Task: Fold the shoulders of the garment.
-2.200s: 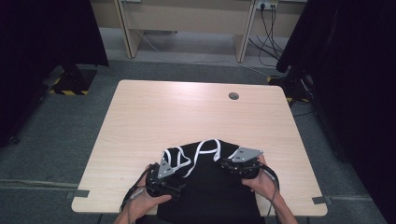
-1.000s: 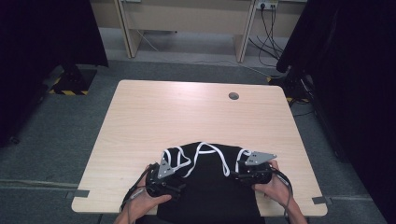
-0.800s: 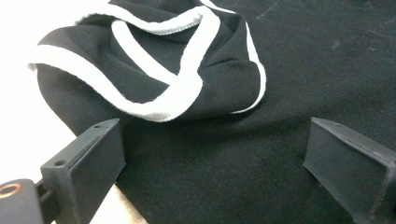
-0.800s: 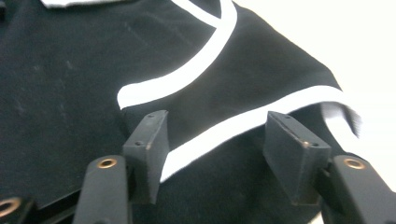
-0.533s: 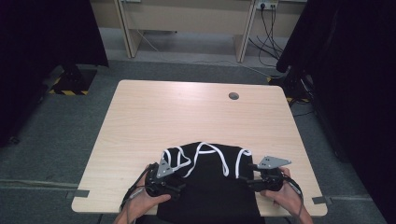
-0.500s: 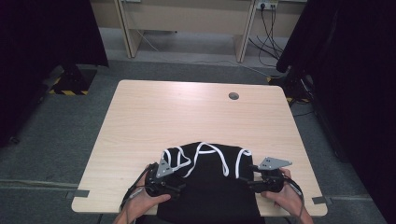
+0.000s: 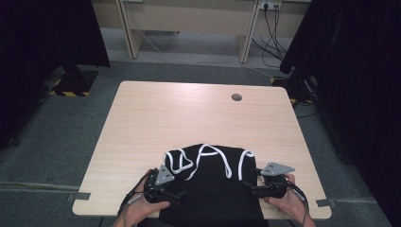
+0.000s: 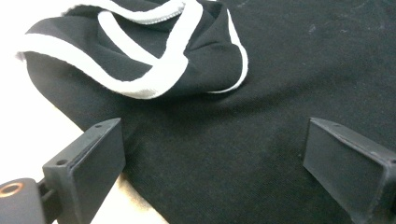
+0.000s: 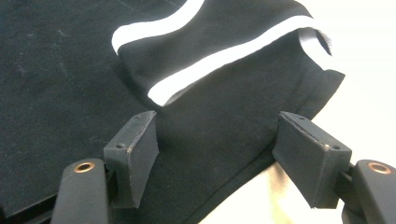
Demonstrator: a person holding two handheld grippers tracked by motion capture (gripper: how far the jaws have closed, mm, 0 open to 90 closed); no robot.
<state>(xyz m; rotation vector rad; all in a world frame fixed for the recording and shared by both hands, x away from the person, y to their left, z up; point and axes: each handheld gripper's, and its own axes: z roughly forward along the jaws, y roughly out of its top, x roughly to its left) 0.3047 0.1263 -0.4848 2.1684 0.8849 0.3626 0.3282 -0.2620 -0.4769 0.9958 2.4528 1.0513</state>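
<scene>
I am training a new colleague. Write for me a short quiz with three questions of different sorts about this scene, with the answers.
1. True or false: the right claw is shut on the black garment.
2. What colour is the trim on the garment?
3. Which lies at the table's far edge? A) a round hole B) a cup C) scissors

Key: 1 false, its jaws stand apart over the cloth. 2 white. 3 A.

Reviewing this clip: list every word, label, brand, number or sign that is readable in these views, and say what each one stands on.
None: no readable text in the three views.
The black garment carries only plain white trim, no lettering.
The wooden table is bare of labels.
The yellow-and-black hazard stripes on the floor are a pattern, not words.
</scene>
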